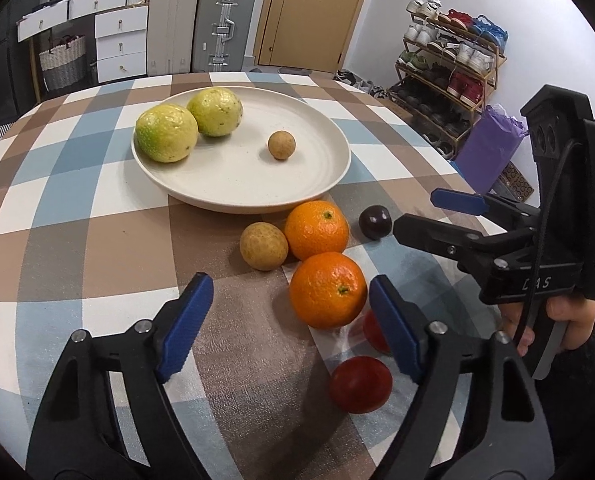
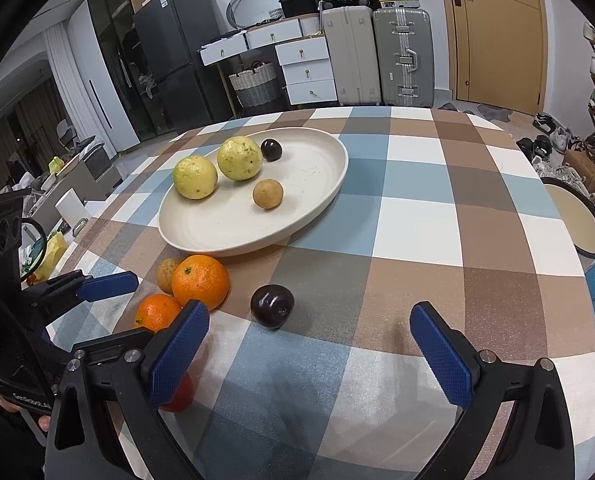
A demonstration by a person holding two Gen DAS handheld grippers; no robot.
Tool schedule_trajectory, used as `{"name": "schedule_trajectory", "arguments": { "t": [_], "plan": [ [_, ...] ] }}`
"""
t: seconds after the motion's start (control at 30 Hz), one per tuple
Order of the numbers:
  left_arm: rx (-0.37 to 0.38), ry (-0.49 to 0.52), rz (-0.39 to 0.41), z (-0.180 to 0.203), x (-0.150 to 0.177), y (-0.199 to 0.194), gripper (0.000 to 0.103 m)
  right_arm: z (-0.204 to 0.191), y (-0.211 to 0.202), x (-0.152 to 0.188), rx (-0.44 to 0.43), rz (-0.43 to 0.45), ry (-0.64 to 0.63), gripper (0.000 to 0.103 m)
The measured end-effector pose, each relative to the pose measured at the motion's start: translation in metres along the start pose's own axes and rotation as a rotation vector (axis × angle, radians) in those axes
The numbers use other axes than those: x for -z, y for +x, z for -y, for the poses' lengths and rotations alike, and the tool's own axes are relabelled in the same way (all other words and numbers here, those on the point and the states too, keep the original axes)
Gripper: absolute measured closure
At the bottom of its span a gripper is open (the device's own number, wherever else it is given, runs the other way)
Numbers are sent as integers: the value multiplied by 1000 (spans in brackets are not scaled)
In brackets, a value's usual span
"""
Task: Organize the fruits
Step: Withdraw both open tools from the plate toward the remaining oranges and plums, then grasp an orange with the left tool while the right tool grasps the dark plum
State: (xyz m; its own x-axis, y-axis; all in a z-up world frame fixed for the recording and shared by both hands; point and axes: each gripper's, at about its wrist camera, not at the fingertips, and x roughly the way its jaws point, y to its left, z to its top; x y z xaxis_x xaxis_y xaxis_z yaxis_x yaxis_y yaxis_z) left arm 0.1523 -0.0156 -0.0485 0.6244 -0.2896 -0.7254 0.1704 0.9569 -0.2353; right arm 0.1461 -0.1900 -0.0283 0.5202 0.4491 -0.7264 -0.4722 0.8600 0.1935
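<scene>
Fruits: 4 on plate (image 2: 317, 216); both grippers seemingly empty, agape.

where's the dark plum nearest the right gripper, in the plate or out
Out. The dark plum lies on the checked tablecloth, apart from the plate, ahead of the open right gripper.

Left gripper (image 1: 291, 328), right gripper (image 2: 309, 344): black frames, blue textured pads (image 2: 179, 354), silver screws, black cable, bare-skinned fingers (image 1: 565, 320).
</scene>
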Motion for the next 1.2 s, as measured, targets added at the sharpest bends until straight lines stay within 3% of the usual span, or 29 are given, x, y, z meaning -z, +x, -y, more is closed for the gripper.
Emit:
{"name": "schedule_trajectory", "arguments": {
  "t": [0.43,0.67,0.93,1.2],
  "plan": [
    [109,5,-33,7,3,4,65,-1,0,1,3,-1,-8,0],
    [117,7,-18,8,2,-1,65,-1,0,1,1,-1,-6,0],
    [116,-27,61,0,-2,-20,65,-3,3,1,0,-17,-11,1],
    [85,-40,71,-8,-4,-22,65,-22,15,3,21,-79,-109,14]
  ]
}}
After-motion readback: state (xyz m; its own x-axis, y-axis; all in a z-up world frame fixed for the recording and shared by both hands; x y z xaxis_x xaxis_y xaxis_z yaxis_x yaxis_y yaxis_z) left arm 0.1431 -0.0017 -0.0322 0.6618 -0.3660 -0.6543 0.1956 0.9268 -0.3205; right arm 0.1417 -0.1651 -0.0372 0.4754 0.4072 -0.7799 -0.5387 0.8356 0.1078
